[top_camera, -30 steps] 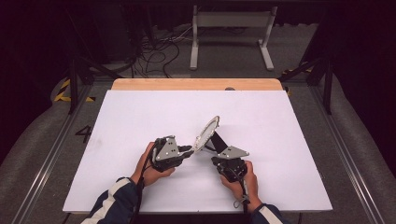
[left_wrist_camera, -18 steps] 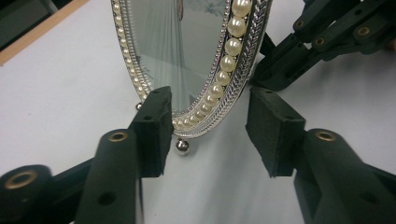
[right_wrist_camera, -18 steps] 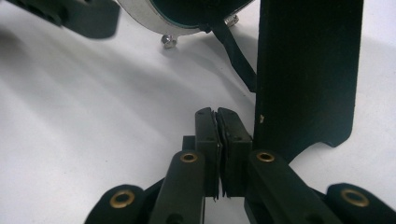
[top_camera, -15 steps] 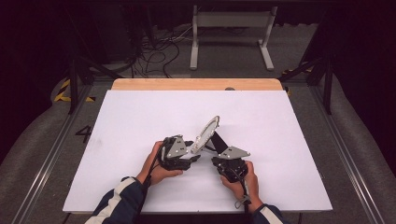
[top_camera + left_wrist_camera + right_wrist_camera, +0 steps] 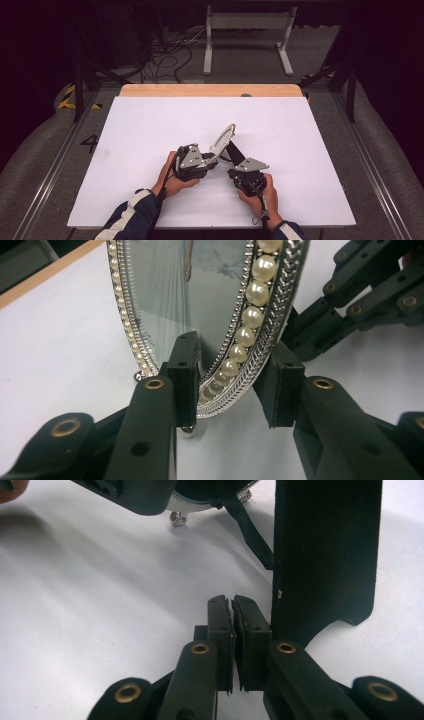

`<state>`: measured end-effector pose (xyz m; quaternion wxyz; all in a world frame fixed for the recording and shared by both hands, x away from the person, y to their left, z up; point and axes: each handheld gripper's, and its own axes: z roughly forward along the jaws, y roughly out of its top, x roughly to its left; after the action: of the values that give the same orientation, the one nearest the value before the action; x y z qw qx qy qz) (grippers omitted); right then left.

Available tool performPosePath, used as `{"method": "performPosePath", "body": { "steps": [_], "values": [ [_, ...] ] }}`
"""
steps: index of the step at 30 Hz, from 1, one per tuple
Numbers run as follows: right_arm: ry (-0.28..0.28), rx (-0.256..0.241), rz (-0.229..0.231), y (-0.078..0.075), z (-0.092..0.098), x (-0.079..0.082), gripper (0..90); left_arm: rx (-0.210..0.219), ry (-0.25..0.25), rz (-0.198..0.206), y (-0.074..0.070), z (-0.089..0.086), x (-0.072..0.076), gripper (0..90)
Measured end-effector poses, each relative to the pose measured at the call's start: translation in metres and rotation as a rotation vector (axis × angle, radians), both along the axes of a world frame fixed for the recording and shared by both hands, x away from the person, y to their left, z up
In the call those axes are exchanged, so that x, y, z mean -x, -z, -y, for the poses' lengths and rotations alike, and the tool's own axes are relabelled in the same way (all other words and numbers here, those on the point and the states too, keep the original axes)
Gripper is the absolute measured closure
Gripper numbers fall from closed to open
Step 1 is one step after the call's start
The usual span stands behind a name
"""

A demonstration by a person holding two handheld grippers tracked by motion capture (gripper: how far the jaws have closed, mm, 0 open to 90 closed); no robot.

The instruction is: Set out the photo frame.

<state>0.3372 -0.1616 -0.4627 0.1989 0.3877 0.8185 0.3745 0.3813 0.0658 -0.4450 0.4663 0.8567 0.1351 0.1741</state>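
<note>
Mirror (image 5: 220, 300) rim sits between the parted left gripper (image 5: 230, 385) jaws; right gripper (image 5: 232, 605) closed beside its stand (image 5: 325, 555).

Mirror (image 5: 210, 295): glossy glass in a bright silver metal frame with embossed ridges and a row of lustrous cream pearl beads. Its stand (image 5: 325, 550): matt black. Left claw (image 5: 230, 385): matt black plastic, brass-coloured rivets. Surface (image 5: 150, 130): smooth matt white, bare wood at far edge.

White table (image 5: 150, 130), wooden far edge, framed mirror (image 5: 223, 141) apparently standing on it
</note>
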Motion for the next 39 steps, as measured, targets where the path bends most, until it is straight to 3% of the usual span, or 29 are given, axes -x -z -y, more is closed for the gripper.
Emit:
{"method": "performPosePath", "body": {
  "steps": [15, 29, 39],
  "values": [
    [0.004, 0.001, -0.004, 0.000, 0.005, -0.001, 90.0, -0.040, -0.004, 0.036, -0.003, 0.004, 0.013, 69.2],
    [0.022, 0.000, -0.010, -0.001, 0.014, -0.004, 90.0, -0.036, -0.020, 0.025, -0.002, 0.011, 0.020, 67.9],
    [0.023, 0.000, -0.009, -0.001, 0.020, -0.008, 90.0, -0.018, 0.002, 0.010, -0.001, 0.010, 0.018, 66.5]
  ]
}}
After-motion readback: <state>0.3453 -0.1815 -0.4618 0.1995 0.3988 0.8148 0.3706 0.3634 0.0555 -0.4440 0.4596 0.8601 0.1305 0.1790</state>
